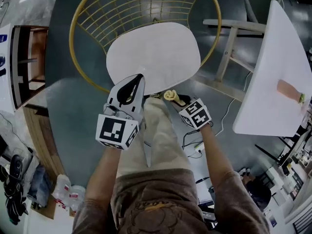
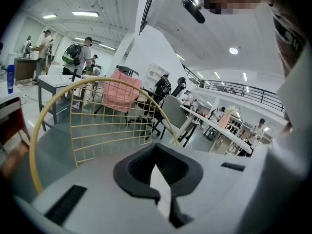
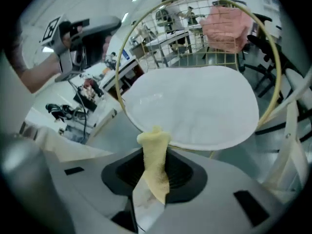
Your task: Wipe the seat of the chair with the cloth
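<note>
Black-padded jaws of the left gripper (image 1: 139, 81) are pressed together on nothing at the near edge of the white seat (image 1: 153, 52); to their right the right gripper (image 3: 155, 177) pinches the yellow cloth (image 3: 155, 155) just short of that edge. The wipe seems not yet begun: the cloth must come down onto the seat and sweep across. Only the right gripper view shows the pinch; the left gripper view sees just the wire back (image 2: 95, 80).

I can read no words or numbers anywhere; the left white cube (image 1: 116, 130) and right white cube (image 1: 196, 113) I carry bear only black square patterns.
</note>
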{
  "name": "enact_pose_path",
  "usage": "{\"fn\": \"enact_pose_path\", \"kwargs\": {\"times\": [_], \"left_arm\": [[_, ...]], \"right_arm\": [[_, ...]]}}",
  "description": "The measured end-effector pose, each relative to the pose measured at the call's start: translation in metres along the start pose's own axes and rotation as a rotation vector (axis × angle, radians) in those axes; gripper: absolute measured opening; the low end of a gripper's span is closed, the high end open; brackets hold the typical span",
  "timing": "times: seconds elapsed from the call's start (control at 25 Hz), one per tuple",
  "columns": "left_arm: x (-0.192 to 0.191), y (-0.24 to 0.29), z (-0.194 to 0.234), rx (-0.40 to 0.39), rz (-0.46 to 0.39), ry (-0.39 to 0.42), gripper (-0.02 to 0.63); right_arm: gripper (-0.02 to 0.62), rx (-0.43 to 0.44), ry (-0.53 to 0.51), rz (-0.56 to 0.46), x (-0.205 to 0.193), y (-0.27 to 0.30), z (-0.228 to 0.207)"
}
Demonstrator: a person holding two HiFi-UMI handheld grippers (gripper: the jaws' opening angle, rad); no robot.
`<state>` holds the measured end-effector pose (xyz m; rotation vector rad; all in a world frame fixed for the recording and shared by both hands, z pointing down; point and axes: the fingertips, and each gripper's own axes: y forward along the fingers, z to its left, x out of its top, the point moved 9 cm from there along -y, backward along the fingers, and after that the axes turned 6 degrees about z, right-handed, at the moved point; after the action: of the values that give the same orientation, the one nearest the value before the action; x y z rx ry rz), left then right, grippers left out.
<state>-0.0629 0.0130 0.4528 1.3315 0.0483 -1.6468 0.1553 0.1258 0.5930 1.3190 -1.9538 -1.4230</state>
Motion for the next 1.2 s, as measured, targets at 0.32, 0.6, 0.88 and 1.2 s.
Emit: {"fn": "enact_pose_path", "kwargs": {"times": [0.32,0.6,0.88,1.2], "left_arm": [[0.023,-0.02,-0.017,-0.013,0.01,0.01,0.009],[0.086,-0.059,-0.037,0.023,-0.033,0.023,0.009],[0.152,-0.113,-0.08,-0.005,-0.089,0.036,0.009],[0.192,-0.156,-0.124,-0.081,-0.121,0.069,0.009]], "right_arm": [[0.133,-0.036,0.074,-0.271,0.038,-0.071,0.022],[0.133,-0.092,0.106,-0.521,0.088,-0.173,0.042],[0.133,-0.156,0.072,-0.716,0.122,-0.282,0.089],[0.133,-0.205,0.086,-0.864,0.127,-0.365,0.123]]}}
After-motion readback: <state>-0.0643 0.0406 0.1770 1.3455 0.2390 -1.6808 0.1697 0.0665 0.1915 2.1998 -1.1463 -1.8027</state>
